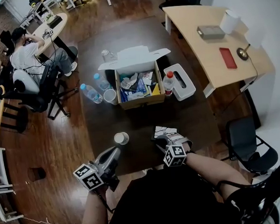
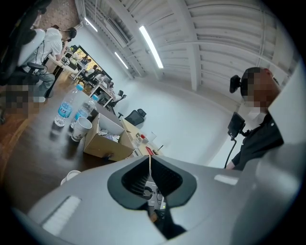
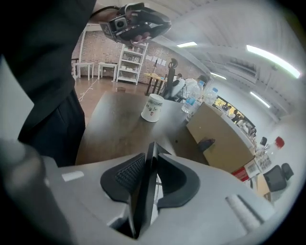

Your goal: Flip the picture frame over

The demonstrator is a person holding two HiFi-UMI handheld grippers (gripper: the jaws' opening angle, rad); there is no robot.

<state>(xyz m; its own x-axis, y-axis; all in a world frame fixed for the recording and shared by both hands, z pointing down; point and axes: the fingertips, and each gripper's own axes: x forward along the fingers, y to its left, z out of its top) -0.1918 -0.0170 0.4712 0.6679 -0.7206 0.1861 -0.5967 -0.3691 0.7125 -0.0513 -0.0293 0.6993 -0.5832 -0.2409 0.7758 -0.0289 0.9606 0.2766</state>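
Note:
The picture frame (image 1: 164,130) lies near the front edge of the dark table (image 1: 188,115), just beyond my right gripper (image 1: 164,140). In the right gripper view, the frame's thin dark edge (image 3: 149,177) stands upright between the two jaws, and my right gripper (image 3: 150,158) is shut on it at the tips. My left gripper (image 1: 115,151) hovers at the table's front left edge. In the left gripper view, my left gripper (image 2: 149,160) is shut with nothing in it.
An open cardboard box (image 1: 138,83) full of items sits mid-table with water bottles (image 1: 90,92), a cup (image 1: 110,96), a red-capped bottle (image 1: 168,81) and a white tray (image 1: 180,81) around it. A paper cup (image 1: 121,138) stands between my grippers. A person (image 1: 28,54) sits far left.

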